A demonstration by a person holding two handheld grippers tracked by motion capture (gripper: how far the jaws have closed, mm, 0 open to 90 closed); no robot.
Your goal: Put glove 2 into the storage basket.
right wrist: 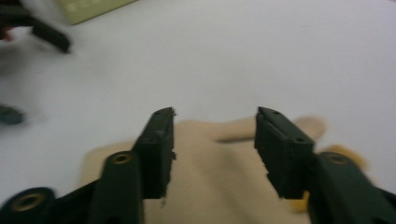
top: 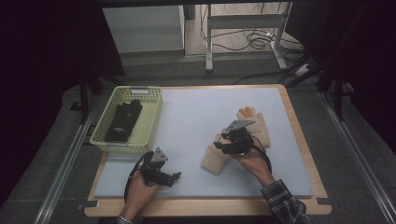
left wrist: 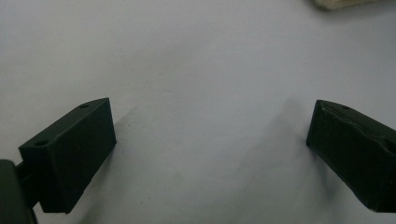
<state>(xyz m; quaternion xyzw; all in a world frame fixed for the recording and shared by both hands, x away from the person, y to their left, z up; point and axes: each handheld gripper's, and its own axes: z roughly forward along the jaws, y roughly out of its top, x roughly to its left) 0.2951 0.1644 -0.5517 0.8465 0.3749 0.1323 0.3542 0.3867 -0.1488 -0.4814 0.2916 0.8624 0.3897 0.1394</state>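
Cream glove [top: 233, 140] flat on pale mat [top: 196, 116], right of tabletop centre, cuff toward 7 o'clock, fingers toward 1 o'clock. Right tool [top: 223, 142] above glove, jaws partly open, glove beneath gap, pads not pressing. Right hand [top: 252, 158] grips tool from 5 o'clock, wrist angled toward 10 o'clock. Left tool [top: 173, 177] low over bare mat at 7 o'clock, jaws wide, empty. Yellow basket [top: 152, 112] at 10 o'clock holds black glove [top: 123, 121].
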